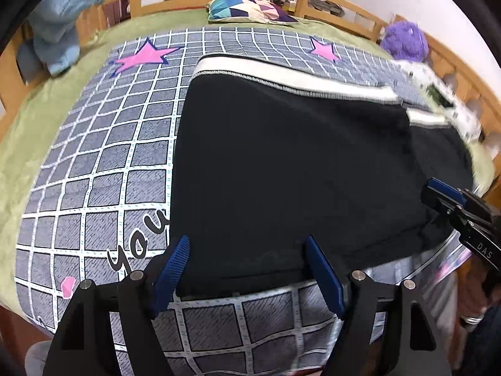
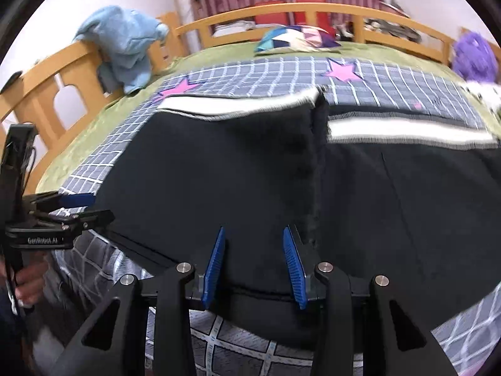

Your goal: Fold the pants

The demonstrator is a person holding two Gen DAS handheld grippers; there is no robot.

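Black pants (image 1: 297, 163) with a white side stripe (image 1: 281, 78) lie spread on a grey checked blanket (image 1: 103, 163) on the bed. In the right wrist view the pants (image 2: 219, 172) show one layer folded over the other, its edge running down the middle. My left gripper (image 1: 247, 244) is open, its blue pads (image 1: 175, 266) either side of the pants' near edge. My right gripper (image 2: 255, 235) is open over the near hem. Each gripper shows in the other's view, the right (image 1: 438, 194) and the left (image 2: 81, 206).
A wooden bed rail (image 2: 281, 12) runs around the bed. A light blue cloth (image 2: 125, 44) hangs on the left rail. A patterned pillow (image 1: 250, 9) lies at the back, a purple plush (image 1: 404, 40) at the right. Green bedding (image 1: 25, 131) surrounds the blanket.
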